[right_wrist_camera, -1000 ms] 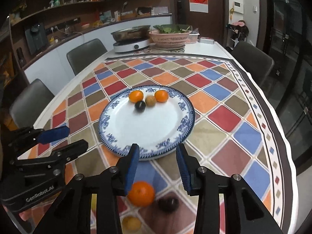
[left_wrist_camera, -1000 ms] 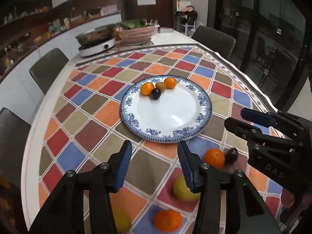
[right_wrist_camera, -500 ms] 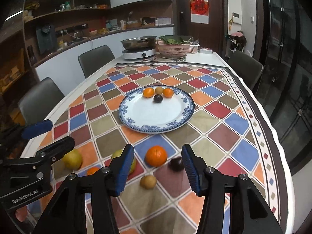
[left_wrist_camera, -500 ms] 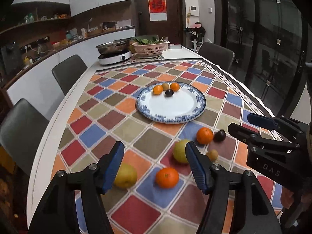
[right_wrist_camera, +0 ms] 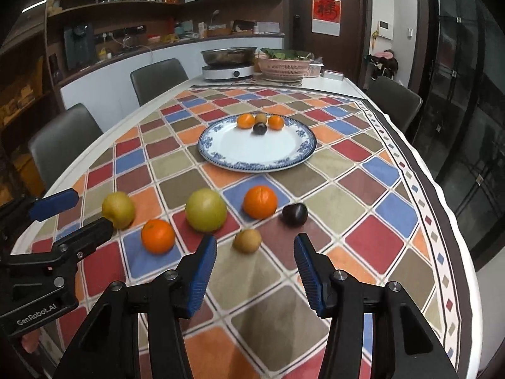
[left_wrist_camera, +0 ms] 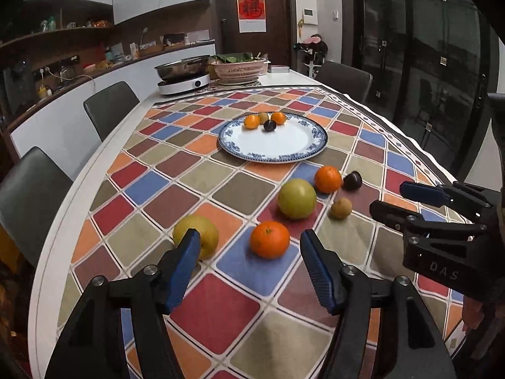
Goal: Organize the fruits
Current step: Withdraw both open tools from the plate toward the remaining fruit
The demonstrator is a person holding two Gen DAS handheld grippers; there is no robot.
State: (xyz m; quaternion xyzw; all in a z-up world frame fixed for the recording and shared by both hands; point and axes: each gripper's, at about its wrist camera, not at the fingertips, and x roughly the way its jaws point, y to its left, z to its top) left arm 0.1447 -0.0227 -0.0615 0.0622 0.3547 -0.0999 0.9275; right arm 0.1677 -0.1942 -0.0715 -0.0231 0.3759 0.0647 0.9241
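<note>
Blue-and-white porcelain marks the goal: the plate point(left_wrist_camera: 311, 145) sits mid-table on the chequered tablecloth point(left_wrist_camera: 221, 309), and every other thing can be placed from it. On its far side four small fruits already huddle together, two mandarins, a brownish fruit and a dark plum point(left_wrist_camera: 270, 125), probably grouped there to leave the near half free.

On the near side of the plate six fruits lie loose on the cloth. Nearest the rim are an orange point(right_wrist_camera: 260, 201) and, just to its right, a second dark plum point(right_wrist_camera: 294, 214). Nearer still come a large green-yellow pear point(right_wrist_camera: 205, 210), a small brown fruit point(right_wrist_camera: 247, 240), another orange point(left_wrist_camera: 270, 239) and, farthest left, a yellow pear point(left_wrist_camera: 197, 233).

Left gripper point(left_wrist_camera: 249, 268) hangs above the cloth with its jaws wide apart, empty, the near orange framed between them. Right gripper point(right_wrist_camera: 255, 267) is likewise spread and empty, lined up on the small brown fruit, seemingly its next pick.
</note>
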